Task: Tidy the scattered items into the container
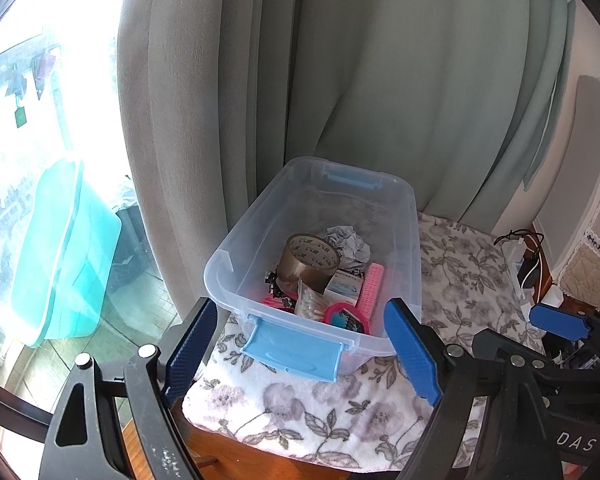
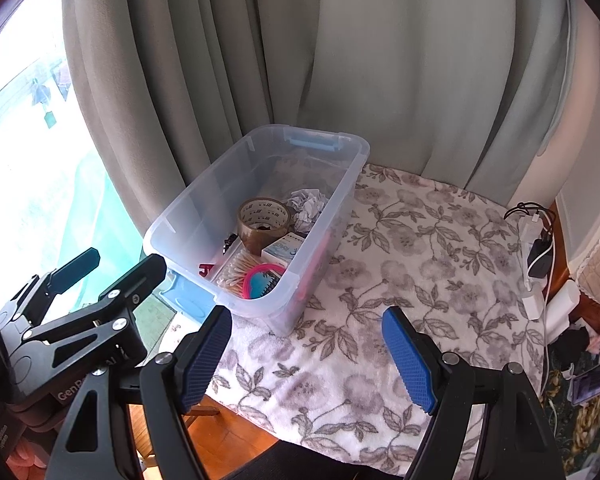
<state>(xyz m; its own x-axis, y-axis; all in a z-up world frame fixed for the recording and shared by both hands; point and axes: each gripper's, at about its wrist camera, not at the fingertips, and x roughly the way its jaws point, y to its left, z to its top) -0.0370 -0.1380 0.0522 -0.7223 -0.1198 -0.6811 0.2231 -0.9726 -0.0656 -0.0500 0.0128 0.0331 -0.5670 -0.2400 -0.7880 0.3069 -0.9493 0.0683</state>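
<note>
A clear plastic container [image 1: 260, 216] [image 2: 188, 216] with blue latches stands on a floral cloth [image 1: 456, 272] [image 2: 412, 248]. Inside lie a brown tape roll [image 1: 312, 260] [image 2: 262, 220], crumpled paper [image 1: 348, 244] [image 2: 306, 204], a pink hair roller [image 1: 372, 288], cotton swabs [image 1: 312, 304] [image 2: 236, 270], a small box [image 2: 284, 250] and a pink-rimmed brush [image 1: 346, 318] [image 2: 262, 280]. My left gripper [image 1: 302, 354] [image 2: 128, 260] stands open at the container's near end, its jaws empty. My right gripper [image 2: 308, 360] is open over the bare cloth to the container's right.
Grey-green curtains [image 1: 380, 80] hang close behind the container. A bright window with a teal tub [image 1: 64, 256] outside is at the left. A power strip with cables [image 2: 534, 256] lies at the cloth's right edge. Wooden floor [image 2: 240, 436] shows below the cloth.
</note>
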